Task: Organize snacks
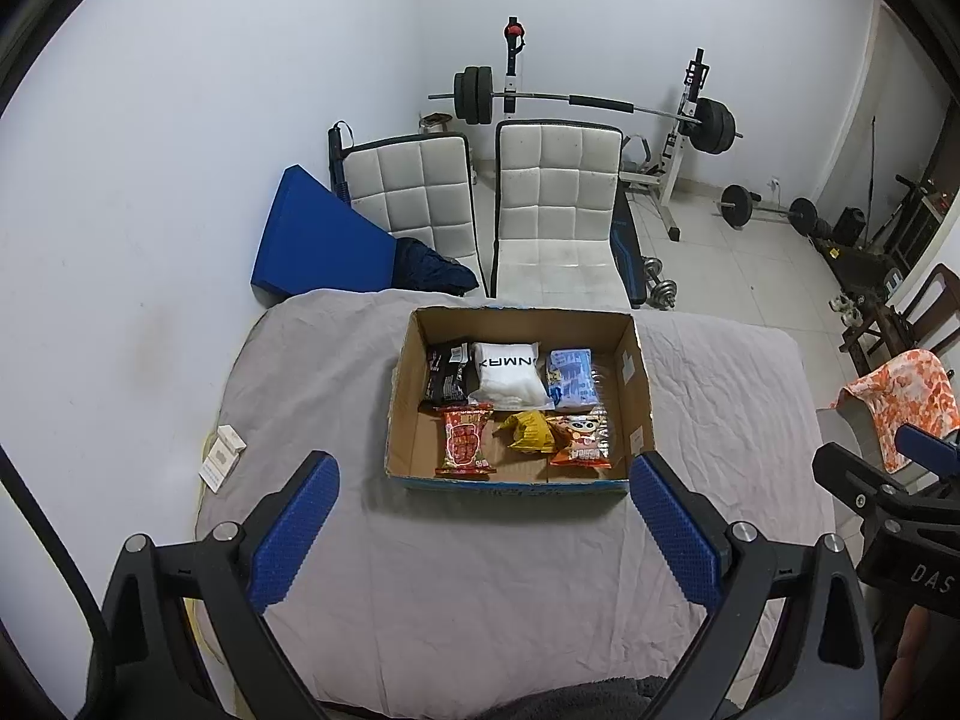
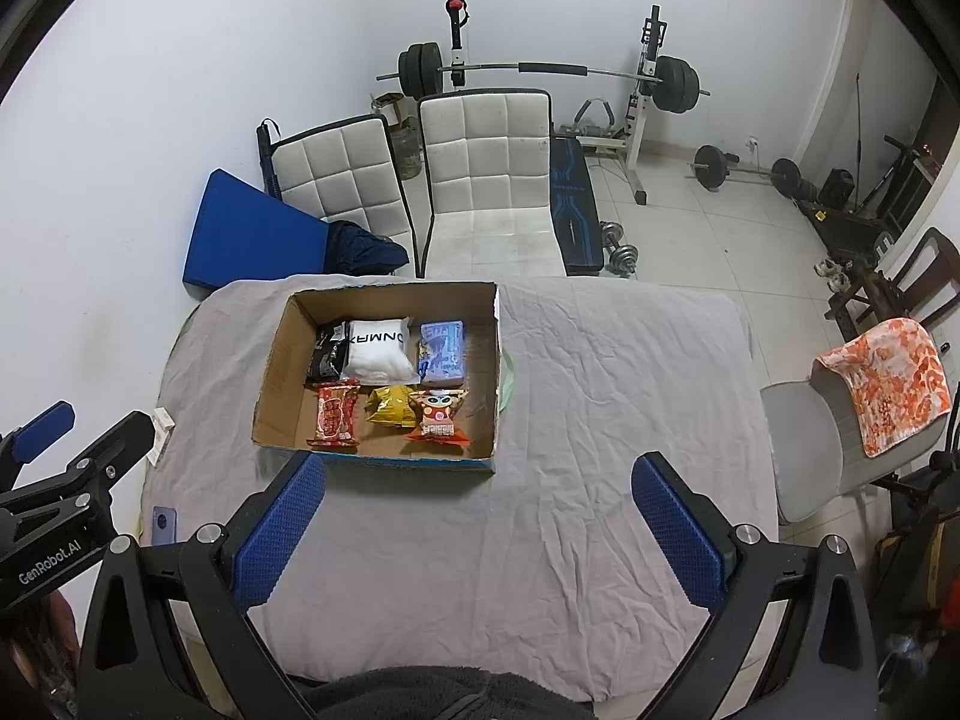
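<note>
Open grey cloth at six o'clock of the cardboard box. Blocked by white cartons at nine o'clock.

The left gripper and right gripper are built of black angular arms, faced with blue dimpled pads and joined by silver round-headed pins. White "GenRobot.AI" lettering is printed at lower left.
</note>
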Tool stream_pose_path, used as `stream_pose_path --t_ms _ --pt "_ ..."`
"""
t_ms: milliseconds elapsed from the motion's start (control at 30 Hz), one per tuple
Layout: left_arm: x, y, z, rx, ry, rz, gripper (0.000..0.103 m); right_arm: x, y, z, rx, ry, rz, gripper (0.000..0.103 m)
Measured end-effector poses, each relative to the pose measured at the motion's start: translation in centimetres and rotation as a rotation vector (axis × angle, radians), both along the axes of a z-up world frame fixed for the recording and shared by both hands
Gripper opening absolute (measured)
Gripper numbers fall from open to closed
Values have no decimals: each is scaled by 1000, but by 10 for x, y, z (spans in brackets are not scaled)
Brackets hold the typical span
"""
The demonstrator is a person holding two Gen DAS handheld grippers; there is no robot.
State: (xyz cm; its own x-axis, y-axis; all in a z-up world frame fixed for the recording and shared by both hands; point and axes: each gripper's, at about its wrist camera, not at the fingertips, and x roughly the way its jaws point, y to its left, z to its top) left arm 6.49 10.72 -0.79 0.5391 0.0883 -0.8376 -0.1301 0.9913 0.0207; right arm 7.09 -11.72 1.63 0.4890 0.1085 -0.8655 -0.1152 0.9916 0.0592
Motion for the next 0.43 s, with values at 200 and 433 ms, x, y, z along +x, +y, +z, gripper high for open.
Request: stream_pose_path --t_ms 200,433 --pt "1 0 -2 -1 9 -4 100 0 -1 -1 -4 -2 -4 103" --pt "2 1 -3 -5 12 -4 100 0 -2 -1 -4 -2 -4 103"
